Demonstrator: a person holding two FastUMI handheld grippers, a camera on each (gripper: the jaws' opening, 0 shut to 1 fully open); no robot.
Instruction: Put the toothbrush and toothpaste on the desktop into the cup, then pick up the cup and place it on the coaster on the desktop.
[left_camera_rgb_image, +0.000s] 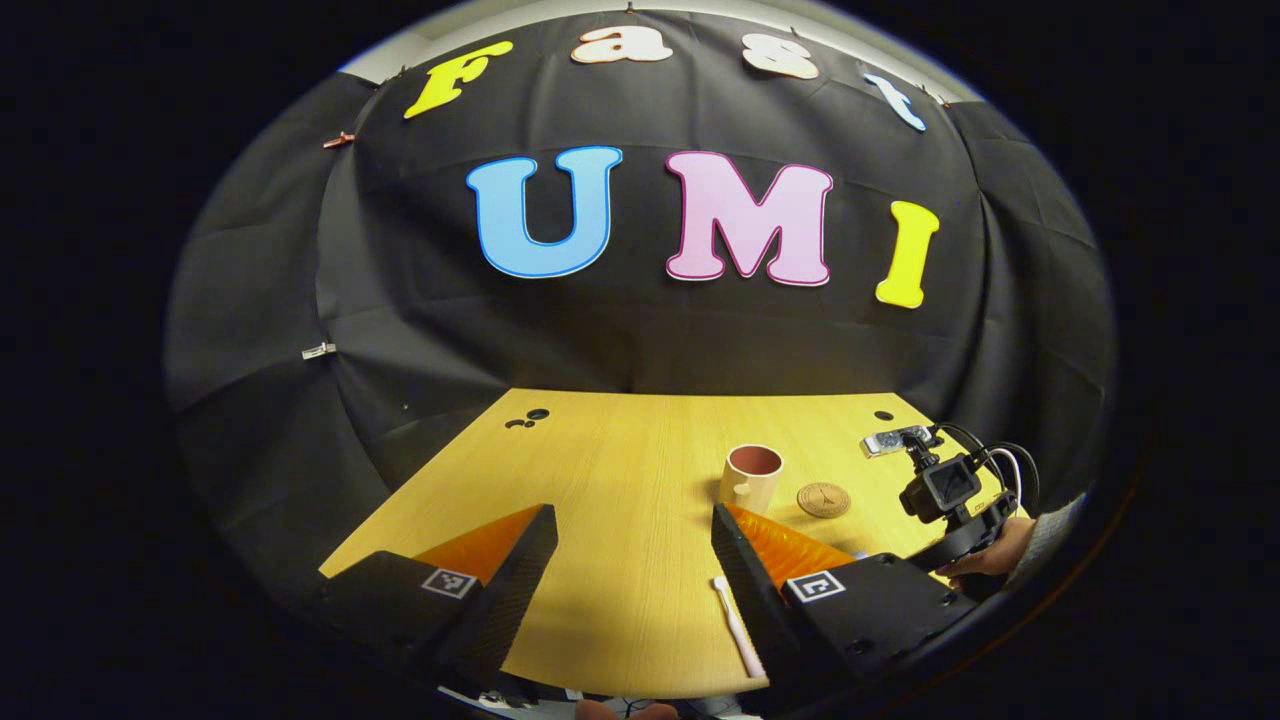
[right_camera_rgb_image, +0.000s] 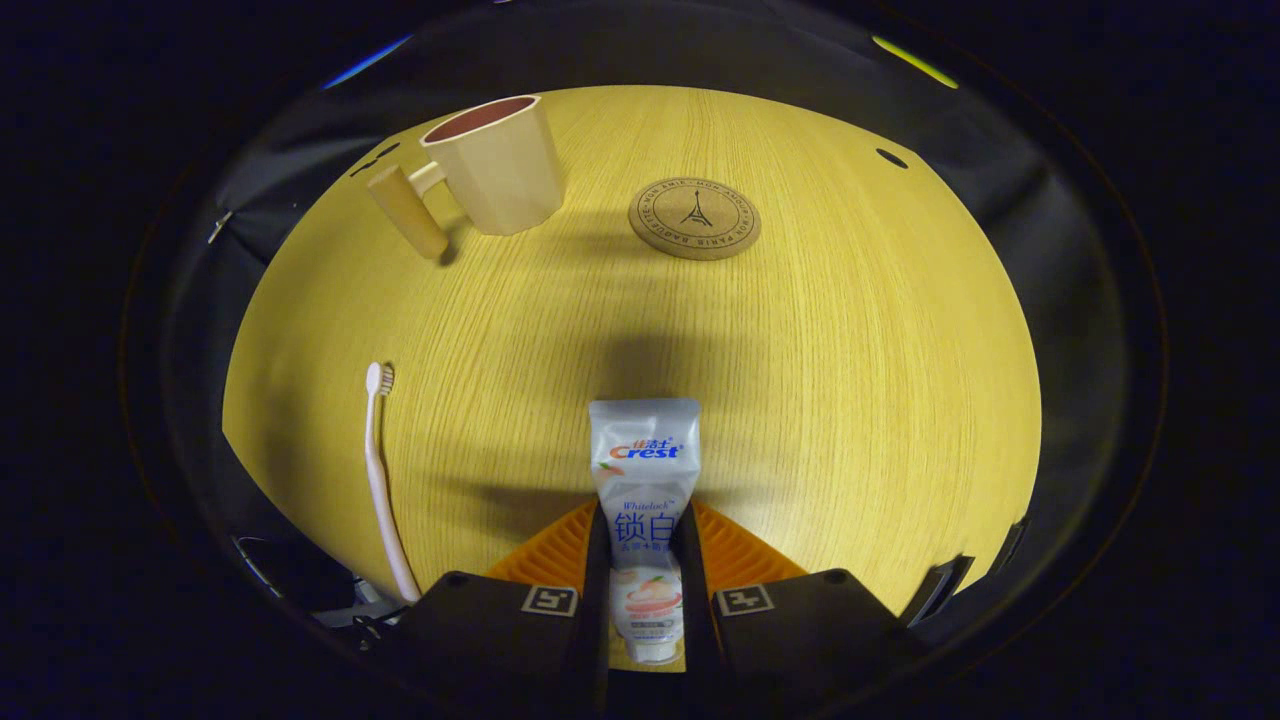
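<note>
Where the right gripper (right_camera_rgb_image: 645, 560) looks down along its own fingers, we note its jaws closed narrow on the toothpaste (right_camera_rgb_image: 644, 500), one finger pressing each side of the tube. We log the tube's long axis as running straight out along the fingers: flat crimped end pointing away toward the middle of the surface (right_camera_rgb_image: 850, 330), lower end back between the finger bases. We cannot tell from this view whether the tube touches the wood.

We find the toothbrush (right_camera_rgb_image: 380, 480) lying flat to the left of that gripper, well apart from the tube, its long axis nearly parallel to it, bristle head at the far end, handle reaching the near edge. We see the cup (right_camera_rgb_image: 495, 165) upright at the far left, mouth up, its wooden handle sticking out to the left and toward us. We place the round coaster (right_camera_rgb_image: 694, 217) flat beside it on the right, apart from it.

We record the left gripper (left_camera_rgb_image: 635, 560) above the near edge with jaws wide and nothing between them. From there we see the toothbrush (left_camera_rgb_image: 738, 625) just beside its right finger, with cup (left_camera_rgb_image: 751, 478) and coaster (left_camera_rgb_image: 823, 499) beyond.
</note>
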